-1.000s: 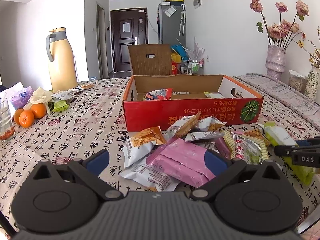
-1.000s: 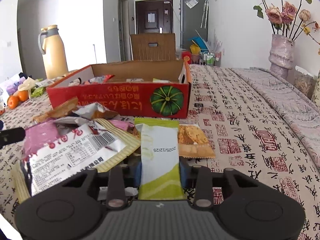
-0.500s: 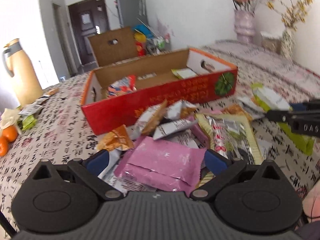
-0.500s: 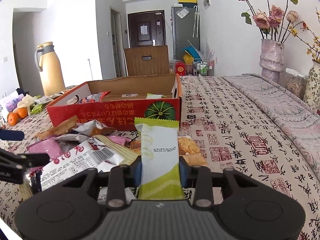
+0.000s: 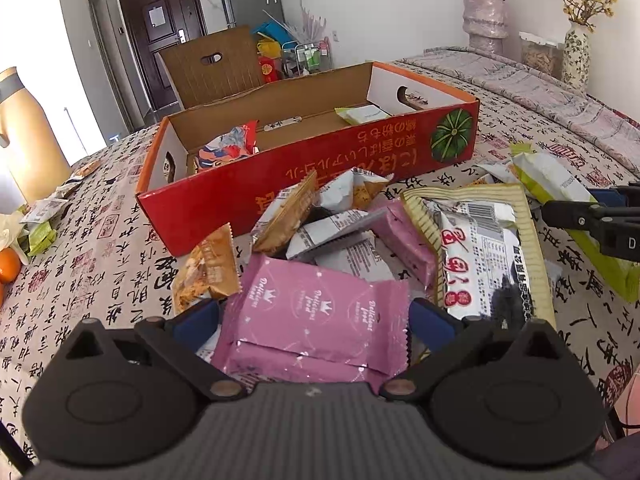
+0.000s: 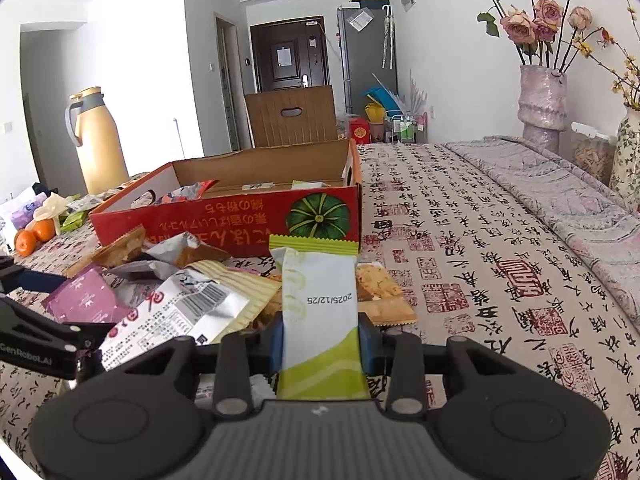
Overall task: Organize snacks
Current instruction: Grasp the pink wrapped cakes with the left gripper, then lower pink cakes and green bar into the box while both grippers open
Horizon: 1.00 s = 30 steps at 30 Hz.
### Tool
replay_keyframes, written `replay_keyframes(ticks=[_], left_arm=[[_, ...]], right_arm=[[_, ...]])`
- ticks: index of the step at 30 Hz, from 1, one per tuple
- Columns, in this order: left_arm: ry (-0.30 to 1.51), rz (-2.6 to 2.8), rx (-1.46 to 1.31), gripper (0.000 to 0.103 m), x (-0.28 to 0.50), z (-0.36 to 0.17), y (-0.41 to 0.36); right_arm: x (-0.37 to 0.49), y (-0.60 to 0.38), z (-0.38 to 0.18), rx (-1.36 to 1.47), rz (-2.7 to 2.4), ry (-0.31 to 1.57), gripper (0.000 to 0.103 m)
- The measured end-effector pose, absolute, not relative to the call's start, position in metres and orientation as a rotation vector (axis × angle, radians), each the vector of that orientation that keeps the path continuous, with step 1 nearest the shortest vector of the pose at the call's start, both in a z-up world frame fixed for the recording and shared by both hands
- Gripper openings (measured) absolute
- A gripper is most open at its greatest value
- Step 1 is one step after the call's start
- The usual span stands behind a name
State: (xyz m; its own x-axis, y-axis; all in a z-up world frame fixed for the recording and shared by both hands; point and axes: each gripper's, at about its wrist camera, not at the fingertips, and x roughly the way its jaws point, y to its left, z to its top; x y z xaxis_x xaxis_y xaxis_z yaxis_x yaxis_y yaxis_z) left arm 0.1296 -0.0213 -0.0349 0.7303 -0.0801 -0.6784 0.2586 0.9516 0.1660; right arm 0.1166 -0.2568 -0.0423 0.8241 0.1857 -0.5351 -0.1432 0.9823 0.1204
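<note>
my right hand-held gripper (image 6: 320,340) pinched the green-and-white snack pack (image 6: 320,312) upright, clear of the pile, ready for the red box (image 6: 240,224) ahead. my left hand-held gripper (image 5: 312,320) stood wide astride the pink pack (image 5: 316,312) on the bench, unclamped.

Left hand-held gripper (image 5: 314,320): angled downward, jaws spread wide either side of the pink packet (image 5: 316,316); right hand-held gripper (image 6: 320,336): angled downward, jaws clamped on the green-and-white packet (image 6: 320,312).

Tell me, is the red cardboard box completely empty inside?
No. In the left wrist view the red cardboard box already holds a colourful snack bag near one end and a pale green packet near the other.
</note>
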Motion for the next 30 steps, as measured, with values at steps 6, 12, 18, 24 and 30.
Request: replay_keyframes(ticks=[6,12,18,24,30], left_arm=[[0.725,-0.196,0.271,0.103,0.127,-0.036,-0.025],[0.744,-0.185,0.252,0.089,0.130,-0.040,-0.022],[0.726,-0.179,0.211,0.076,0.123,-0.037,-0.016],[0.710,-0.171,0.180,0.071,0.115,-0.032,-0.011],[0.655,-0.174,0.168,0.070,0.101,-0.020,-0.014]], right_arm=[[0.118,-0.258,-0.044,0.082,0.171,0.580,0.035],[0.116,-0.257,-0.044,0.084,0.176,0.582,0.035],[0.114,-0.256,-0.043,0.086,0.177,0.577,0.035],[0.110,-0.255,-0.041,0.084,0.183,0.571,0.035],[0.104,-0.254,-0.038,0.082,0.183,0.558,0.035]])
